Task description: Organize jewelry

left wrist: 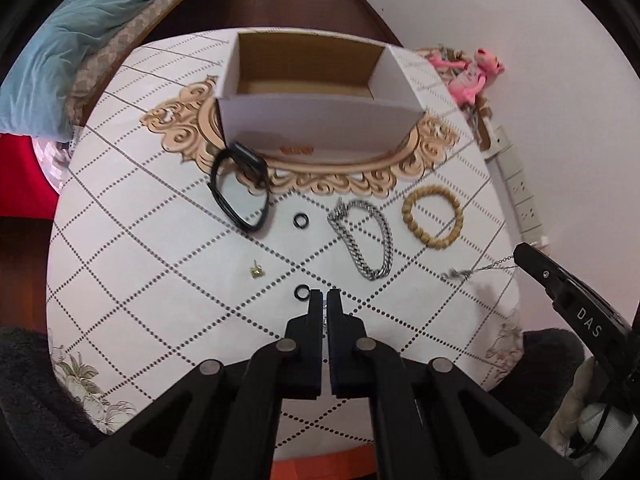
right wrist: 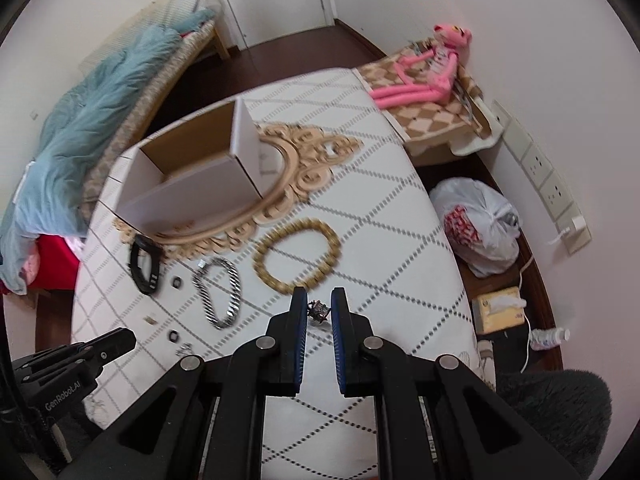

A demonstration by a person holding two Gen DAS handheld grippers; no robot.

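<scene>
Jewelry lay scattered on a round table (left wrist: 120,240) covered in a white diamond-patterned cloth — a black watch (left wrist: 240,184) against the open cardboard box (left wrist: 320,128), a silver chain bracelet (left wrist: 362,236), a wooden bead bracelet (left wrist: 432,214), two small black rings and a gold earring (left wrist: 256,271). The left gripper (left wrist: 324,300) was clenched tight, something small and silvery glinting between its fingers. The right gripper (right wrist: 319,300) pinched a thin necklace (left wrist: 476,270) — its pendant (right wrist: 318,310) dangled between the blue pads.
</scene>
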